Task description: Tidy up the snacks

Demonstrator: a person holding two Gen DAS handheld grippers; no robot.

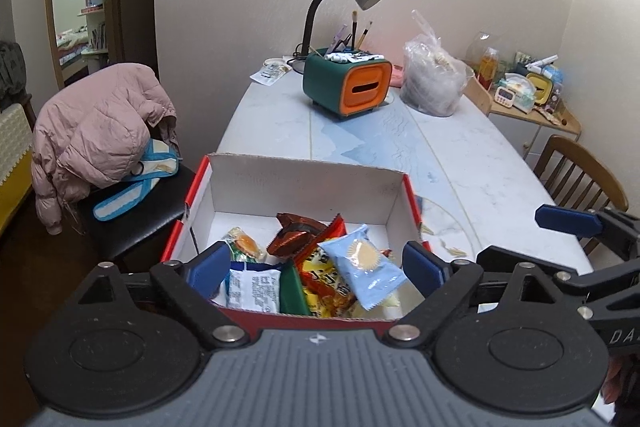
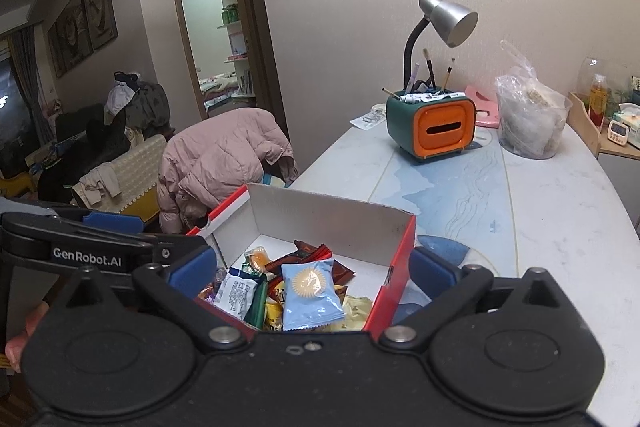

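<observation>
- Left wrist view: the left gripper (image 1: pixel 316 267) stands wide with nothing in its grasp, over the red cardboard box (image 1: pixel 304 183) at the desk's (image 1: pixel 500 163) near edge; snack packets (image 1: pixel 320 267) lie heaped in the box's near half.
- Right wrist view: the right gripper (image 2: pixel 312 277) also spread wide and empty, above the same box (image 2: pixel 332 219); a light blue packet (image 2: pixel 310 293) tops the pile.

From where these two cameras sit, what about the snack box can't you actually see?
- Near wall of the red box: both views, cut off by the gripper bodies.
- Snacks under the light blue packet: covered by the pile.
- Print on the white packet: too small to read.
- Box's left side: partly hidden by the left gripper; the right gripper hides its corners.
</observation>
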